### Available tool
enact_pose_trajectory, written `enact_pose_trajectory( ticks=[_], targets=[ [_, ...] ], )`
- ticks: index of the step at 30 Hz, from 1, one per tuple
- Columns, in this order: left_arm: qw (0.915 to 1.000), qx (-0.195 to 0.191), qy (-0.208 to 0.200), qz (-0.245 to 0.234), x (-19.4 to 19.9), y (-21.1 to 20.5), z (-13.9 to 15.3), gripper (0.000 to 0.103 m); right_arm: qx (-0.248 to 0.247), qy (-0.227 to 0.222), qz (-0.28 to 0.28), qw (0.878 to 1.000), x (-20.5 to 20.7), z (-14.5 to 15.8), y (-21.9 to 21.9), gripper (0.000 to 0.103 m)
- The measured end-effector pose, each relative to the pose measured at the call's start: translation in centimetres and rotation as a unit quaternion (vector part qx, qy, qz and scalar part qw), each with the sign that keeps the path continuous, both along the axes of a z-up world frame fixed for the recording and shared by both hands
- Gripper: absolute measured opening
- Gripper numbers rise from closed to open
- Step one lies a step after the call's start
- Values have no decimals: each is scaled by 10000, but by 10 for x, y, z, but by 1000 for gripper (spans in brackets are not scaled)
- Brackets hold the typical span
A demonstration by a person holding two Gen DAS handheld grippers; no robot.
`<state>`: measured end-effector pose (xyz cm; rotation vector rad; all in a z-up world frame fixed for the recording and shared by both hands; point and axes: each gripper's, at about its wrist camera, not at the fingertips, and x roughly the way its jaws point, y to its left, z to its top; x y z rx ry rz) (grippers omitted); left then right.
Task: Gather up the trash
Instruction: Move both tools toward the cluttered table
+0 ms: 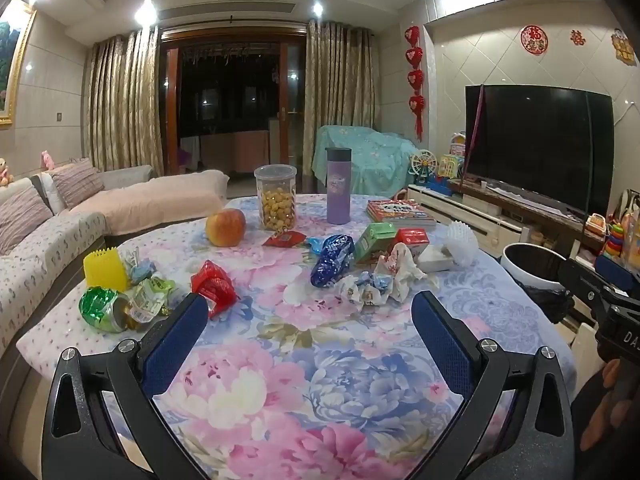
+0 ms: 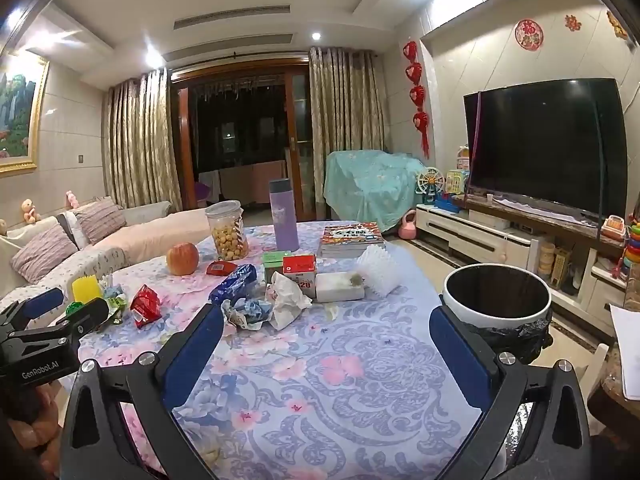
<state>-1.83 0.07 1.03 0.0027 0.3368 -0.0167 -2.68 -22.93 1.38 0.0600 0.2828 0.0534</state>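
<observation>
Trash lies scattered on the floral tablecloth (image 1: 304,360): a red wrapper (image 1: 212,286), a blue foil bag (image 1: 332,260), crumpled white paper (image 1: 396,272), a green foil wrapper (image 1: 102,308) and small crumpled wrappers (image 1: 366,288). My left gripper (image 1: 310,312) hovers open over the cloth just short of them, nothing between its blue pads. In the right wrist view the same pile shows: red wrapper (image 2: 146,306), blue bag (image 2: 234,282), white paper (image 2: 288,298). My right gripper (image 2: 326,328) is open and empty. A white bin with a black liner (image 2: 498,296) stands beside the table on the right.
An apple (image 1: 225,227), a snack jar (image 1: 276,198), a purple flask (image 1: 338,186), books (image 1: 400,212), drink cartons (image 1: 412,240), a white box (image 2: 340,286), a white foam sleeve (image 2: 378,270) and a yellow comb-like piece (image 1: 105,270) share the table. Sofa on the left, TV stand on the right.
</observation>
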Motion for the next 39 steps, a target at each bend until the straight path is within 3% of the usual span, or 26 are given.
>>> enact_pose_trajectory(
  ticks=[29, 39],
  targets=[
    [9999, -55, 97, 11, 4, 6, -6, 103, 62, -92, 60, 9999, 0, -2, 4, 103],
    [9983, -255, 468, 232, 22, 34, -23, 103, 39, 17, 369, 9993, 14, -9, 16, 103]
  ],
)
